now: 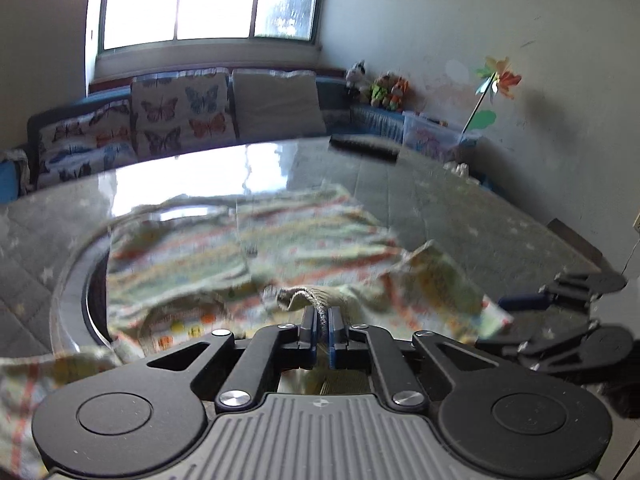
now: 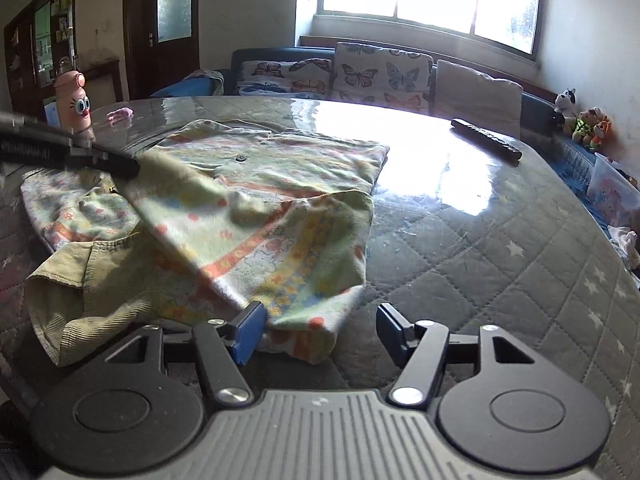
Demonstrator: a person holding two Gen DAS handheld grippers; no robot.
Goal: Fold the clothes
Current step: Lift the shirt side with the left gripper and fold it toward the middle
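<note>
A pale green and yellow patterned garment (image 1: 280, 236) with orange stripes lies partly folded on the glass-topped table (image 1: 460, 208). My left gripper (image 1: 322, 322) is shut on a ribbed hem of this garment, and the cloth rises a little from the table there. In the right wrist view the left gripper (image 2: 130, 167) shows as a dark bar at the upper left, pinching the garment (image 2: 256, 200). My right gripper (image 2: 320, 330) stands open low over the table. The garment's near corner lies between its fingers, close to the left blue pad (image 2: 250, 330), and is not pinched.
Olive ribbed cloth (image 2: 80, 292) lies at the garment's left side. A black remote (image 2: 486, 140) rests on the far side of the table, and a pink bottle with cartoon eyes (image 2: 74, 100) stands at its far left. Butterfly cushions (image 2: 360, 72) line a sofa behind.
</note>
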